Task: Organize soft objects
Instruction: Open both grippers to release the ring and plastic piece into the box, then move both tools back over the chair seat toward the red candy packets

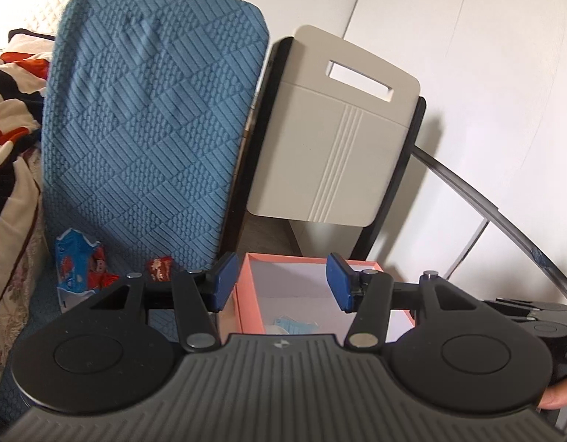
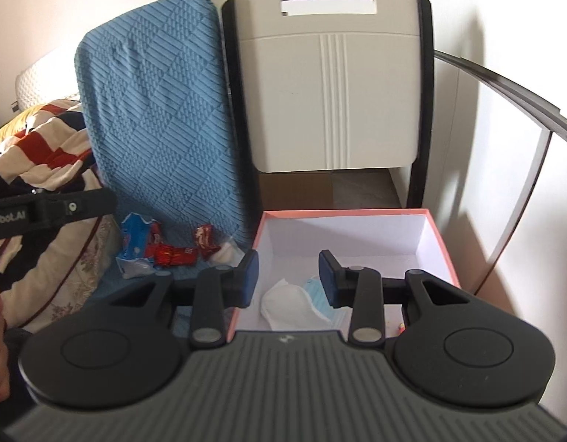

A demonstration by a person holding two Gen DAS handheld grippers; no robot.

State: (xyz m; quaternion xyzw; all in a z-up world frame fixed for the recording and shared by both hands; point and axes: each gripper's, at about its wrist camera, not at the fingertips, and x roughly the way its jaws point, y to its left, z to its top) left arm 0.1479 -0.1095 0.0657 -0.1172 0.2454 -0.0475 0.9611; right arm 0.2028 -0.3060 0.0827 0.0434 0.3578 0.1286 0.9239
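Note:
A pink-rimmed box [image 2: 440, 235] with a white inside stands in front of me. In it lie a white mask [image 2: 287, 300] and a blue mask [image 2: 314, 293]. My right gripper [image 2: 288, 280] is open and empty, just above the box's near edge. My left gripper [image 1: 280, 281] is open and empty, above the same box [image 1: 246, 294], where the blue mask [image 1: 294, 324] shows. Blue-white and red snack wrappers [image 2: 151, 246] lie left of the box on the blue surface; they also show in the left wrist view [image 1: 81, 265].
A blue textured cushion [image 2: 154, 110] leans upright behind the wrappers. A white folded chair [image 2: 331, 84] with black frame stands behind the box. A striped blanket [image 2: 44, 140] lies at the left. A white wall is at the right.

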